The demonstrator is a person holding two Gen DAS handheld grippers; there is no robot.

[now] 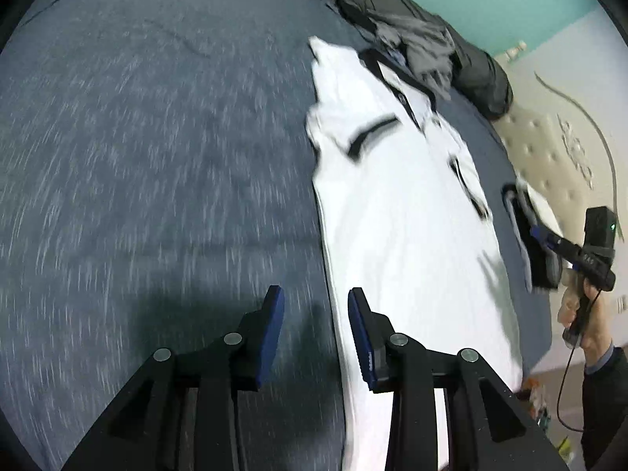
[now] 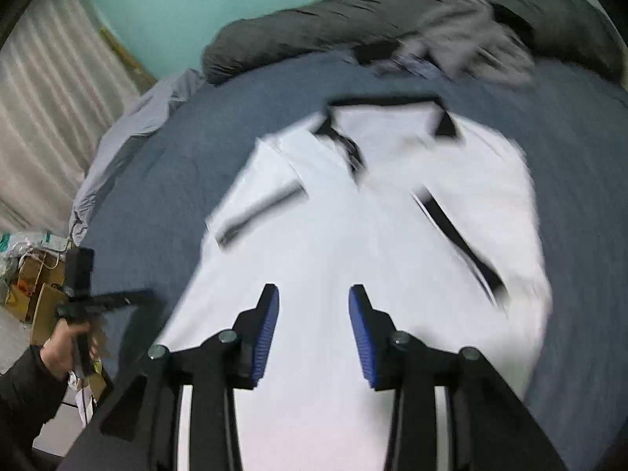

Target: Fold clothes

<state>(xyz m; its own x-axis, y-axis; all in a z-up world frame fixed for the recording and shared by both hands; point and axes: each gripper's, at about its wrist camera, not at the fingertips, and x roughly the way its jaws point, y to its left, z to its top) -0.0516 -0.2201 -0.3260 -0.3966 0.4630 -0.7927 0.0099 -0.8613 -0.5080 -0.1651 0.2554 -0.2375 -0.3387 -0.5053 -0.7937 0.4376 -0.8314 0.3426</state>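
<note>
My left tool [image 1: 316,329] and right tool [image 2: 314,327] gape empty over the white polo shirt [image 2: 353,235]; it lies on a blue bed [image 1: 157,157]. Teal wall [image 2: 196,0] behind; motion blur smears details.

White polo shirt [image 2: 353,227]: short-sleeved, with black collar [image 2: 392,112], black placket and black sleeve trim. Lies face up and spread flat on the blue bedsheet [image 1: 157,157], collar toward the far side of the bed, hem toward the cameras. Both sleeves are folded inward over the chest, black cuffs slanting across the front. Outlines blurred.

Heap of grey clothes [image 2: 463,39]: crumpled, just beyond the collar.
</note>
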